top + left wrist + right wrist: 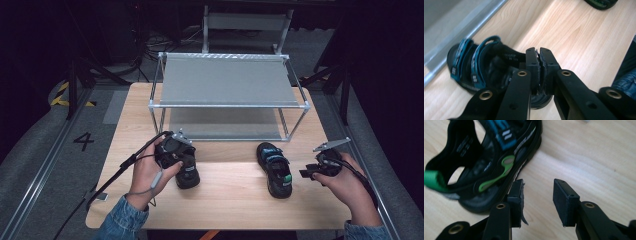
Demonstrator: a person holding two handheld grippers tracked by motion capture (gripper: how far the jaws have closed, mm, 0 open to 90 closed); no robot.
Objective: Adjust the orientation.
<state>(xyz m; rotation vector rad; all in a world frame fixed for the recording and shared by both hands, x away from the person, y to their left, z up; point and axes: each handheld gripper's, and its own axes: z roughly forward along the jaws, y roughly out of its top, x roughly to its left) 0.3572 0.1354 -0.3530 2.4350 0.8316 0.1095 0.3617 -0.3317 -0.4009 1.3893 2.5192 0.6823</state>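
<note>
Two black sandals with teal straps lay on a pale wooden table [150,110], in front of a two-tier metal shoe rack [227,95] that stood toward twelve o'clock. The left sandal [187,172] sat at about seven o'clock from the rack, and the right sandal [275,167] at about five o'clock, well apart from its mate. The left gripper [181,161], held in the person's left hand [147,172], had its jaws pressed together on what looked like the thin heel strap of the left sandal [481,65]. The right gripper [306,174], in the right hand [345,182], hovered just beside the right sandal [486,165] at its three o'clock side; its jaws stood apart with nothing between them, the nearer jaw almost touching the sole's edge. The sandals seemed light, with soft fabric straps and a firmer, slightly flexible rubber sole, so neither was fragile. A strap or the raised heel loop, marked green on the right sandal, likely offered the best hold, since the sole was broad and might slip. Counted: two sandals, one rack with two shelves, two grippers, and one table.
</note>
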